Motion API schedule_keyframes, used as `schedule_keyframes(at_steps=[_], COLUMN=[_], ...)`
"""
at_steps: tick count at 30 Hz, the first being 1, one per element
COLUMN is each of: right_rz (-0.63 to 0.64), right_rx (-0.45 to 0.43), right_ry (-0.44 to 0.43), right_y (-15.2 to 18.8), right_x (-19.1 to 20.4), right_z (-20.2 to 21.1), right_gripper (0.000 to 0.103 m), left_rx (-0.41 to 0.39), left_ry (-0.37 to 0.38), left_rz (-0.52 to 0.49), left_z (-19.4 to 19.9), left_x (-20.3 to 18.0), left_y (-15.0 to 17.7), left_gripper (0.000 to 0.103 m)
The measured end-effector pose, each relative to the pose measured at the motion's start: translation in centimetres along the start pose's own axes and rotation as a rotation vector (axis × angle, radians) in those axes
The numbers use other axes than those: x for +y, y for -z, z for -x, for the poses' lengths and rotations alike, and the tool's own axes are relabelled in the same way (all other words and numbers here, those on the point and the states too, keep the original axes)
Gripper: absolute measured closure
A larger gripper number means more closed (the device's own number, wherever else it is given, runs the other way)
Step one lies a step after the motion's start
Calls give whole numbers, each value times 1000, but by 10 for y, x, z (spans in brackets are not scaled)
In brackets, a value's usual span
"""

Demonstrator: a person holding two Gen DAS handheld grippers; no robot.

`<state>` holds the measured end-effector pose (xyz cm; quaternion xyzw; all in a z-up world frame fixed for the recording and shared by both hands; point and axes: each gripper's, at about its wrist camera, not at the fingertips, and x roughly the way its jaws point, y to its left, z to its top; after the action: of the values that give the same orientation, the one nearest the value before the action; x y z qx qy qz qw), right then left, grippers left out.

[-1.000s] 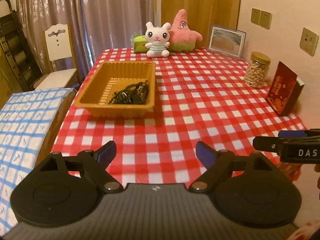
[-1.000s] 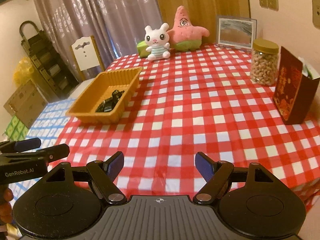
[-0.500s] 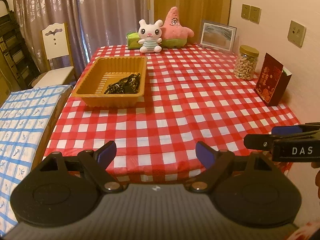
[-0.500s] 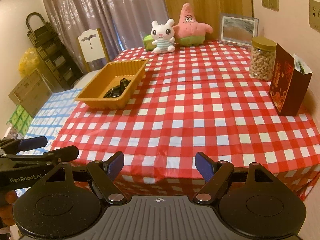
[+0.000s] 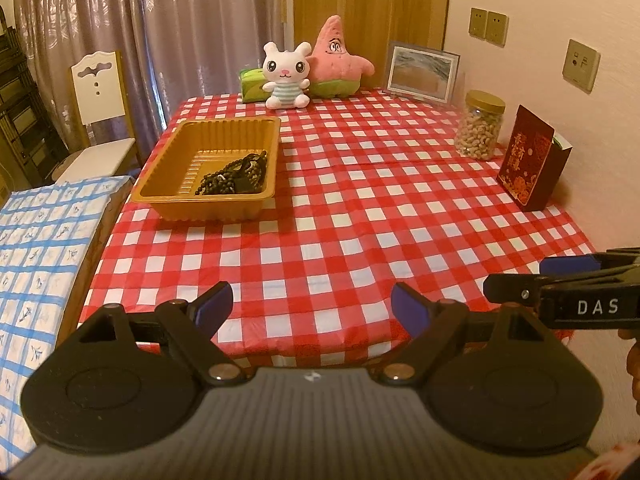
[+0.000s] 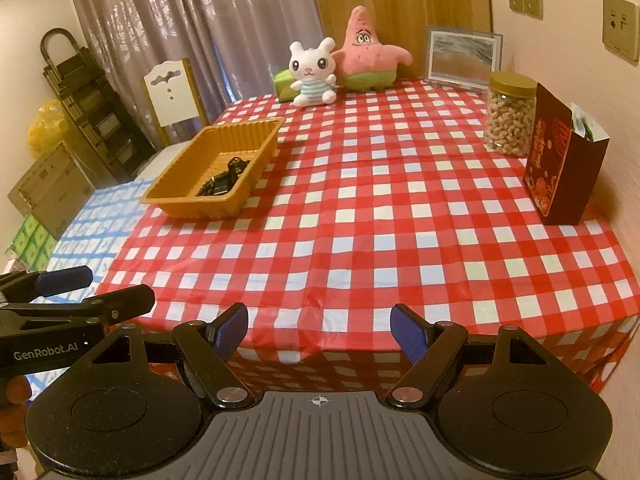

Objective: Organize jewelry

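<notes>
An orange plastic tray (image 5: 168,200) stands at the left of the red checked table (image 5: 360,208) and holds a heap of dark beaded jewelry (image 5: 236,178). The tray (image 6: 188,204) and the jewelry (image 6: 224,182) also show in the right wrist view. My left gripper (image 5: 311,307) is open and empty, held off the table's near edge. My right gripper (image 6: 319,329) is open and empty too, beside it at the near edge. Each gripper shows at the side of the other's view.
A white bunny plush (image 5: 286,76) and a pink star plush (image 5: 338,60) sit at the back with a picture frame (image 5: 420,74). A jar of nuts (image 5: 480,126) and a dark red bag (image 5: 532,166) stand along the right wall. A blue checked surface (image 5: 36,248) lies left.
Both grippers have pulled back from the table, so the near edge and the hanging cloth have come into view. Both stayed open and empty.
</notes>
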<state>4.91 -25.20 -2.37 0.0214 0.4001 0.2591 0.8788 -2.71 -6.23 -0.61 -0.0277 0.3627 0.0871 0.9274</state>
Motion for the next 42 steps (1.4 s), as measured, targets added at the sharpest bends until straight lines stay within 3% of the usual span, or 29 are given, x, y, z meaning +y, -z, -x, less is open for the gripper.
schedule_keyframes(at_steps=[42], right_rz=[9], right_rx=[7], right_ry=[-2], right_y=[1], right_x=[2], right_z=[-3], right_gripper=[25], left_rx=[3], left_ry=[-4], left_rz=[5], left_z=[-2], left_x=[4], left_y=[1], left_gripper=[18])
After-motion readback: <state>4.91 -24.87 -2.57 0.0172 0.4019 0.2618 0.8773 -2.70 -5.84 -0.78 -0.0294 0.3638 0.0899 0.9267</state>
